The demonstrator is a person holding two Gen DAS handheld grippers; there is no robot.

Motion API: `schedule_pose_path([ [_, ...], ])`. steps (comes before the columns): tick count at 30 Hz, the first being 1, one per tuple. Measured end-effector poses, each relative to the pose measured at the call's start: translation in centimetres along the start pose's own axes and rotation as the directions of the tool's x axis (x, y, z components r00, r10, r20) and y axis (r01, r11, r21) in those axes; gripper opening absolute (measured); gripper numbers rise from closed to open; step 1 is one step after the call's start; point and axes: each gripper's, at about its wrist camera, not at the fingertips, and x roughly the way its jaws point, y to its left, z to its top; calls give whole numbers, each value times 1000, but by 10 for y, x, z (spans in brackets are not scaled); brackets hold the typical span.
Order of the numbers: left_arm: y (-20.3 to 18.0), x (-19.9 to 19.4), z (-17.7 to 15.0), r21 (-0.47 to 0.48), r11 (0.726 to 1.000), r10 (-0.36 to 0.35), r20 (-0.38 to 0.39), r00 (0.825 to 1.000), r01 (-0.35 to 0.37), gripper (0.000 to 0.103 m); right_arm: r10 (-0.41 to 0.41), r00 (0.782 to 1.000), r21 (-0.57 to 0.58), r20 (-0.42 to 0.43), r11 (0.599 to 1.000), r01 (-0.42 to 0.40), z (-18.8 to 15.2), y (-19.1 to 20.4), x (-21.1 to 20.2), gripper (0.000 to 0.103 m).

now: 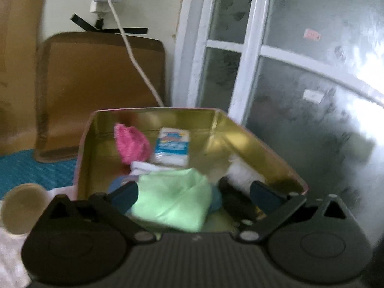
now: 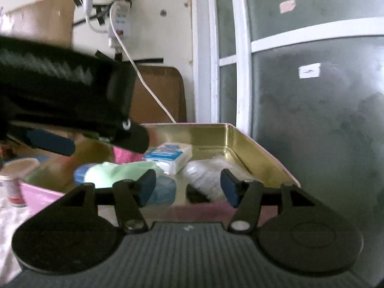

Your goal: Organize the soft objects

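A gold-lined tin box with pink outer walls holds a pink fluffy item, a tissue pack, a light green cloth, a white bundle and a black item. My left gripper is open above the green cloth, its fingers on either side of it. It also shows in the right wrist view over the box's left side. My right gripper is open and empty at the box's near wall, facing the tissue pack, green cloth and white bundle.
A paper cup stands left of the box, also in the right wrist view. A brown tray leans on the wall behind. A white cable hangs down to the box. Frosted glass doors are at the right.
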Motion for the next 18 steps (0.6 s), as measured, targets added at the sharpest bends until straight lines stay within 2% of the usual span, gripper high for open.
schedule_pose_path([
  [6,-5,-29,-17,76,995,68,-13,998,-67,103,35,999,48,30,998,-36,-14,20,-43,64],
  [10,0,-57,-27,89,992,87,-17,996,-85,103,60,998,82,30,995,-62,-15,24,-59,65],
  [15,14,-86,-47,88,990,111,-54,992,-106,103,101,995,176,-9,980,-98,-19,30,-81,82],
  [18,25,-102,-60,80,987,144,-83,986,-137,103,138,990,220,-40,967,-127,-19,36,-93,88],
])
